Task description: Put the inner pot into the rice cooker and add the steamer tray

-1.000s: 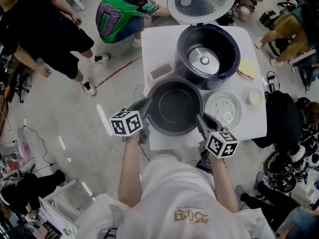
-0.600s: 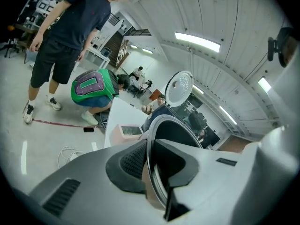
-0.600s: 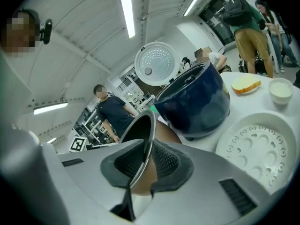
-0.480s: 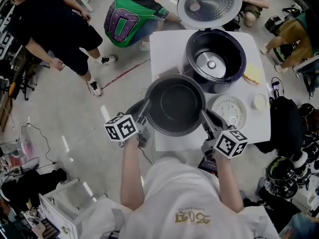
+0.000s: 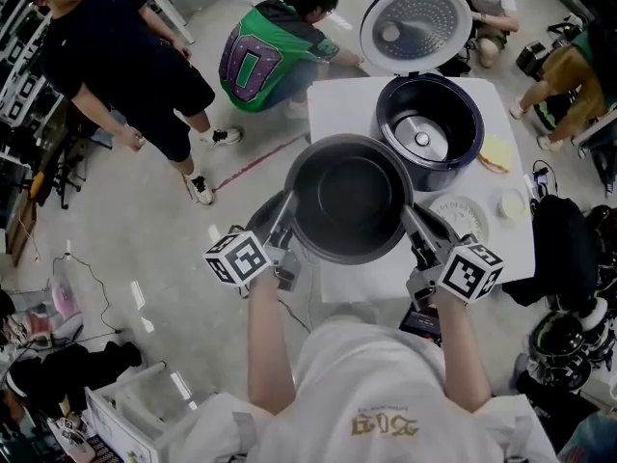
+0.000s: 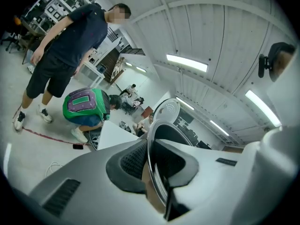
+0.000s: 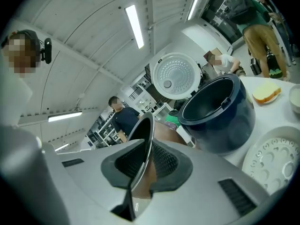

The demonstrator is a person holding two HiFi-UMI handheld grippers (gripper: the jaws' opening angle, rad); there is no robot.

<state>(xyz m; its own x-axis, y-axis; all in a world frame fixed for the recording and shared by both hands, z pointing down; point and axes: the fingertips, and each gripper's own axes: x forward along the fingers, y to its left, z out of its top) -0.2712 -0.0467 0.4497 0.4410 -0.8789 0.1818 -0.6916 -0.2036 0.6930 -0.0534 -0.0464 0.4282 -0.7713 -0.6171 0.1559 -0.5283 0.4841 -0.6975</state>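
The left hand-held gripper [image 5: 287, 228] clamps the dark round metal inner pot [image 5: 349, 196] by its rim at nine o'clock; the pot hangs above the white surface [image 5: 333, 104]; the right hand-held gripper [image 5: 413, 230], its jaws just closed further, clamps the rim at three o'clock; the dark-blue rice cooker [image 5: 431, 133] stands open at one o'clock.

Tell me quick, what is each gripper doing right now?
Left gripper: closed on the inner pot rim.
Right gripper: jaws just closed further, gripping the same rim on the opposite side.
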